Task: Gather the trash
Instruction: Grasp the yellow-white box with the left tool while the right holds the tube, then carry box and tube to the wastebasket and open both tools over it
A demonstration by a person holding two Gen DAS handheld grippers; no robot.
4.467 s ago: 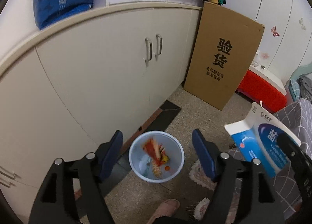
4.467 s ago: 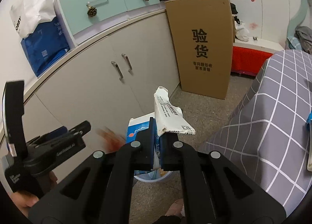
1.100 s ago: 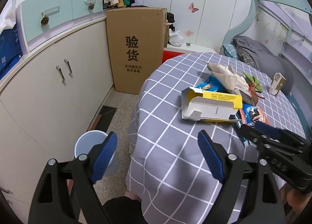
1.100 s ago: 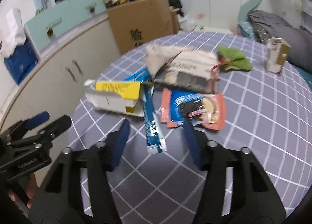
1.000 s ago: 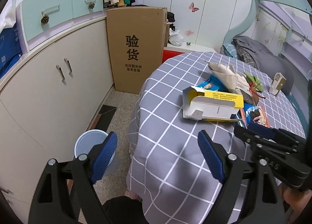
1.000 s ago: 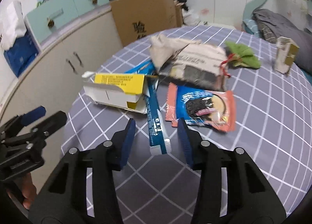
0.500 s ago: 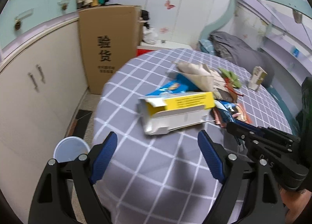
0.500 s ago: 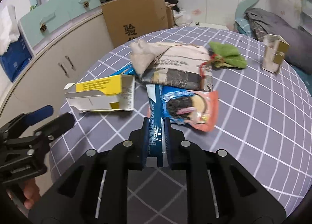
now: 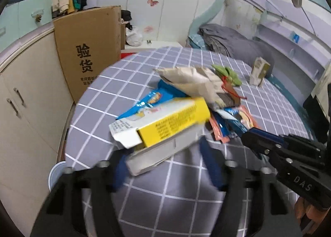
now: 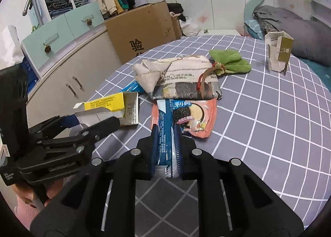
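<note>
Trash lies on a round table with a grey checked cloth point(image 10: 269, 113). My right gripper point(image 10: 165, 133) is shut on a long blue wrapper point(image 10: 165, 125) that lies beside an orange cookie packet point(image 10: 196, 117). My left gripper point(image 9: 163, 154) is open, its blurred fingers on either side of a yellow and white carton point(image 9: 165, 121), which also shows in the right wrist view point(image 10: 111, 104). The right gripper shows in the left wrist view point(image 9: 244, 135). The white bin point(image 9: 55, 173) stands on the floor at the left.
A crumpled paper bag point(image 10: 182, 75), a green cloth point(image 10: 229, 61) and a small torn carton point(image 10: 278, 53) lie farther back on the table. A large cardboard box point(image 9: 89, 51) leans by white cabinets point(image 9: 24, 100). A bed point(image 9: 238, 40) is behind.
My left gripper has moved forward until its fingers flank the yellow carton. My right gripper stays shut on the blue wrapper, which it closed on half a second ago.
</note>
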